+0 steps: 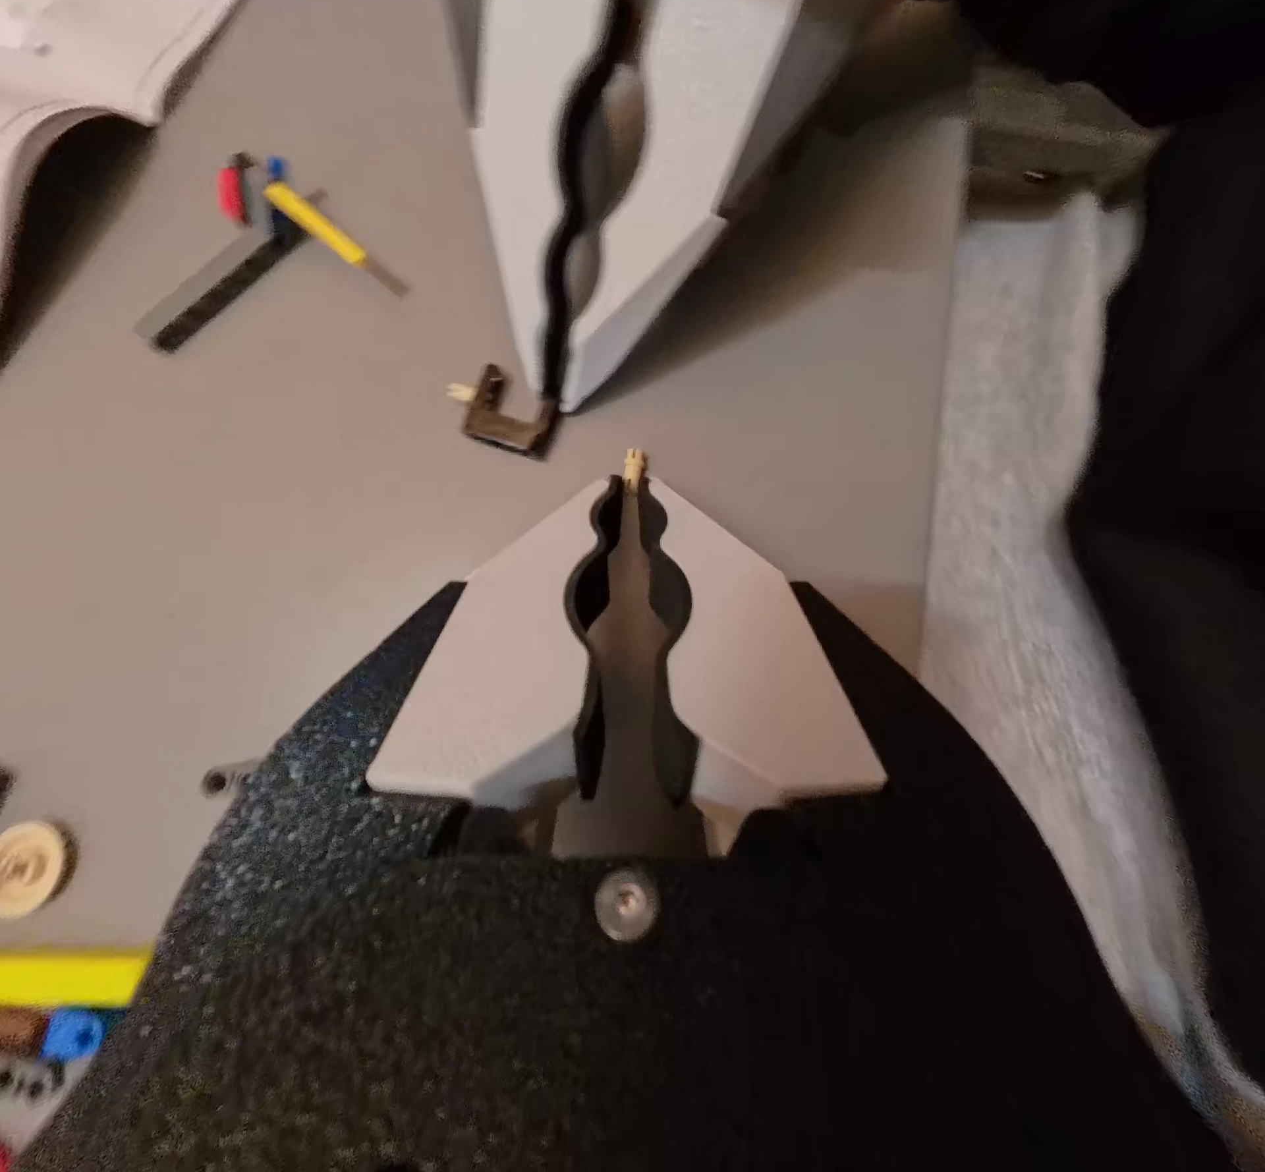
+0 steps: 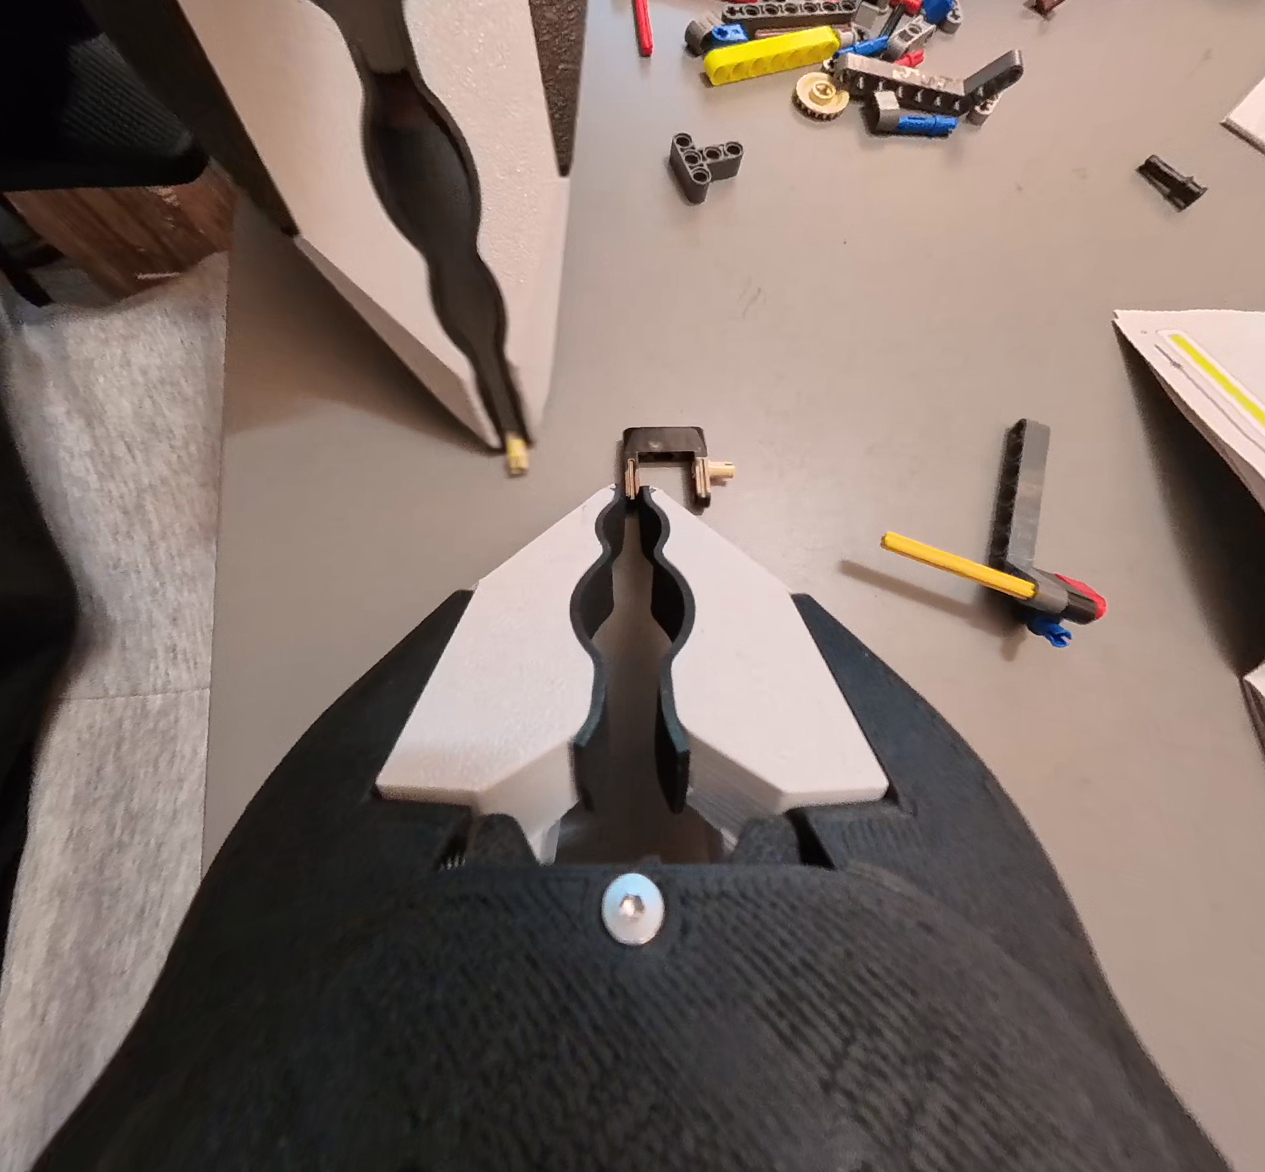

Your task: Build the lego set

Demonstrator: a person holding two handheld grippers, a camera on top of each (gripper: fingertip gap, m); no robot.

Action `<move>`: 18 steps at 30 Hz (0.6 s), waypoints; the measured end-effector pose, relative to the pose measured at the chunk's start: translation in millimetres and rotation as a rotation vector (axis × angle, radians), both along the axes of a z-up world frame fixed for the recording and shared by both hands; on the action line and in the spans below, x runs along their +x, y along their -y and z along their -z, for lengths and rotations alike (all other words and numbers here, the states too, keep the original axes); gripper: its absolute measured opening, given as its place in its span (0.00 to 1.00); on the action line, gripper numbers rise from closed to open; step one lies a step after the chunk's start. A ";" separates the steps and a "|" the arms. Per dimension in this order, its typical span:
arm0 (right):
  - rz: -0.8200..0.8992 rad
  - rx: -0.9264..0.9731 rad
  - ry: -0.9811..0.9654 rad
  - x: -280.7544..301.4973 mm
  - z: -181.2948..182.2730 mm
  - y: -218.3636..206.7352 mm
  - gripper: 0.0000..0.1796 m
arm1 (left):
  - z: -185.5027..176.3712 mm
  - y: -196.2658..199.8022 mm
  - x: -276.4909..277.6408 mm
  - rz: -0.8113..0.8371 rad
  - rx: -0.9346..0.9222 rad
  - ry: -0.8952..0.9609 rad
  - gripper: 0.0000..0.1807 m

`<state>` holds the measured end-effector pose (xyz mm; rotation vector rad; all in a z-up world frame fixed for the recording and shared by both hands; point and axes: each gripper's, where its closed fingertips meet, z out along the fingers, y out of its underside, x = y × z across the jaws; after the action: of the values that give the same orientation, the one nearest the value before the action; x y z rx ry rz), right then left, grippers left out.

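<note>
My left gripper (image 1: 633,485) is shut on a small tan pin (image 1: 633,463) that sticks out past its tips; the pin also shows in the right wrist view (image 2: 517,457). My right gripper (image 2: 635,492) is shut on one arm of a black U-shaped bracket (image 2: 662,441), just above the grey table. A second tan pin (image 2: 721,470) sits in the bracket's other arm. In the left wrist view the bracket (image 1: 510,417) hangs at the right gripper's tips (image 1: 554,396). The two grippers face each other, tips a short way apart.
A sub-assembly with a black beam, yellow axle and red and blue parts (image 2: 1020,564) lies to the right. A pile of loose bricks (image 2: 855,10) is at the far side, with a black T-shaped beam (image 2: 705,164) nearer. An instruction booklet (image 2: 1205,386) lies at the right edge. The table edge (image 2: 219,523) is to the left. The grippers are tip to tip, or close to it.
</note>
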<state>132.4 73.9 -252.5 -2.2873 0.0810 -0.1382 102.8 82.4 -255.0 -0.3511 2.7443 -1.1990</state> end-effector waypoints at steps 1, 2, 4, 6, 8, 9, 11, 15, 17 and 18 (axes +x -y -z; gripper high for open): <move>0.005 0.001 -0.010 0.1 0.0 -0.3 0.01 | 0.1 -0.9 7.6 -0.070 0.003 0.005 0.01; 0.020 0.003 -0.032 0.5 0.1 -0.7 0.01 | 0.2 -1.1 13.1 -0.142 -0.001 -0.012 0.01; 0.053 0.007 -0.062 2.2 0.1 -2.0 0.01 | 0.2 1.2 17.5 -0.254 -0.018 -0.050 0.01; 0.091 0.014 -0.095 2.1 0.1 -4.4 0.01 | 0.3 0.8 21.5 -0.349 -0.016 -0.044 0.01; 0.118 0.018 -0.114 1.4 0.1 -6.7 0.01 | 0.4 -1.1 23.8 -0.423 -0.013 -0.036 0.01; 0.127 0.019 -0.117 1.6 0.1 -7.2 0.01 | 0.4 -3.7 26.1 -0.457 -0.006 -0.021 0.01; 0.142 0.023 -0.133 2.3 0.1 -8.0 0.01 | 0.4 -5.0 27.0 -0.492 -0.002 -0.013 0.01; 0.159 0.029 -0.158 3.3 0.0 -9.2 0.01 | 0.3 -5.8 29.9 -0.541 0.005 -0.002 0.01; 0.210 0.039 -0.186 5.6 -0.1 -11.1 0.01 | 0.1 -7.3 33.0 -0.575 0.016 0.015 0.01; 0.230 0.040 -0.188 6.8 0.2 -11.7 0.01 | 0.1 -7.8 34.2 -0.584 0.021 0.023 0.01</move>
<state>139.3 85.7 -252.6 -2.2401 0.4414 -0.0394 137.0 90.2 -255.1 -1.0353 2.3653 -0.9963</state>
